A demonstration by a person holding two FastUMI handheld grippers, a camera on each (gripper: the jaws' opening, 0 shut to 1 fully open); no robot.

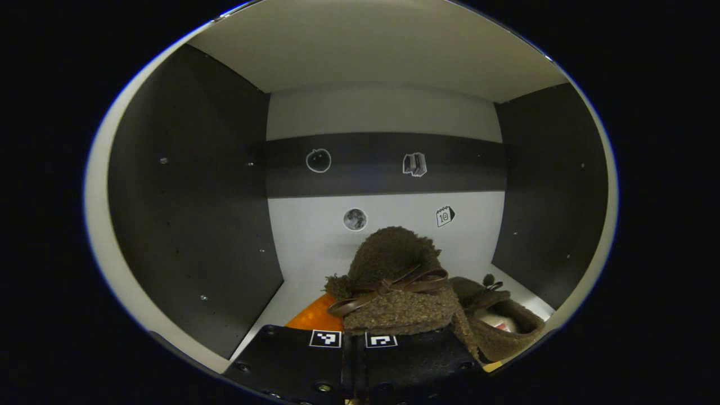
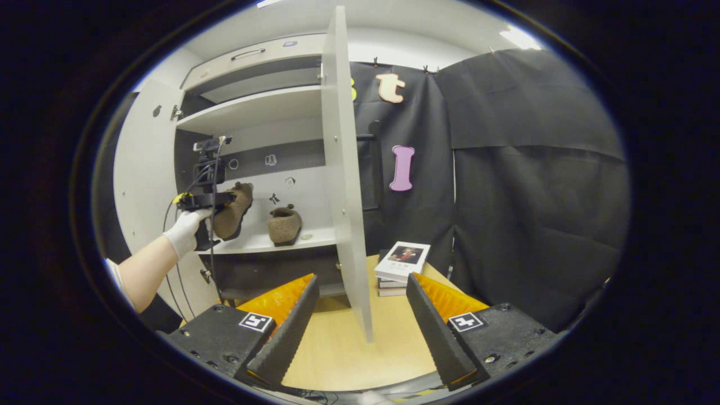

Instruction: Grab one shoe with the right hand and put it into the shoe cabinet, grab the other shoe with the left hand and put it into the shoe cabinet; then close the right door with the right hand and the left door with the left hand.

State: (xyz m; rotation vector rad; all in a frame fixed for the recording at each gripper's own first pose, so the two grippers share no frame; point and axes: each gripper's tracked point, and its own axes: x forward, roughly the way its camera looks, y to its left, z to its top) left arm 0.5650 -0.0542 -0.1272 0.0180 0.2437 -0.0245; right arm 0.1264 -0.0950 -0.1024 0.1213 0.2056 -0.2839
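Up close in the left gripper view, the left gripper [image 1: 353, 337] has its two fingers drawn tight together on the fuzzy brown shoe [image 1: 394, 287], which it holds inside the shoe cabinet [image 1: 191, 185] above the white shelf floor. A brown ribbon bow [image 1: 394, 286] lies across the held shoe. Just to the right, the other shoe [image 1: 500, 320] sits on the shelf with its opening facing the camera. Small stickers [image 1: 355, 219] dot the cabinet's back wall.

In the right gripper view, the right gripper [image 2: 360, 315] has its fingers spread wide with nothing between them, poised above the wooden table [image 2: 360, 349]. Directly ahead stands the edge of the open right door [image 2: 343, 169]. Beyond it lies a stack of books [image 2: 402, 261]. Farther left, a gloved hand [image 2: 185, 230] holds the left gripper at the shelf.
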